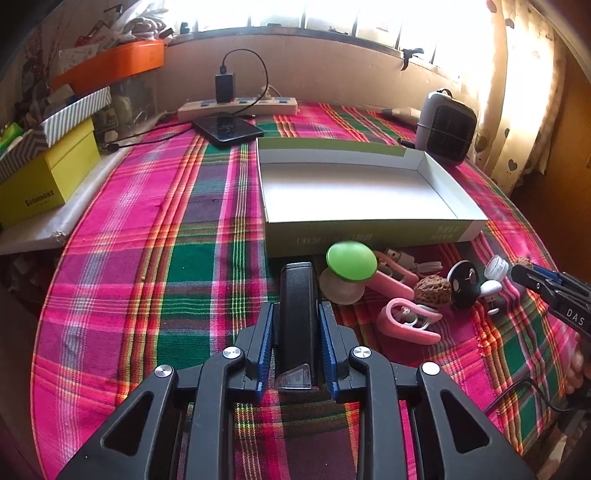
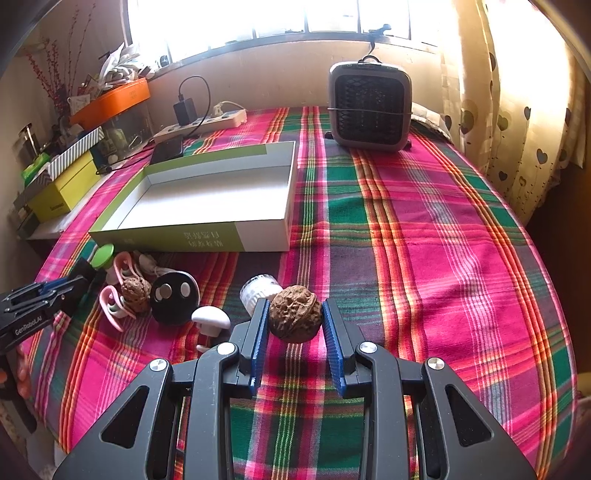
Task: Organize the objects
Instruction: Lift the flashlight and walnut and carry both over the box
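Now two walnuts [image 2: 294, 313] [image 2: 136, 291], one box [image 2: 207, 236]

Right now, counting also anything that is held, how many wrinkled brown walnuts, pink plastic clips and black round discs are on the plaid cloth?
Wrinkled brown walnuts: 2, one held in the right claw
Pink plastic clips: 2
Black round discs: 1
Total: 5

A table covered by a pink-green plaid cloth [image 2: 424, 229] is set against a beige wall [image 1: 332, 66]. A bright overexposed window [image 2: 258, 14] is seen above; a heart-print curtain [image 2: 517, 129] is hung right.
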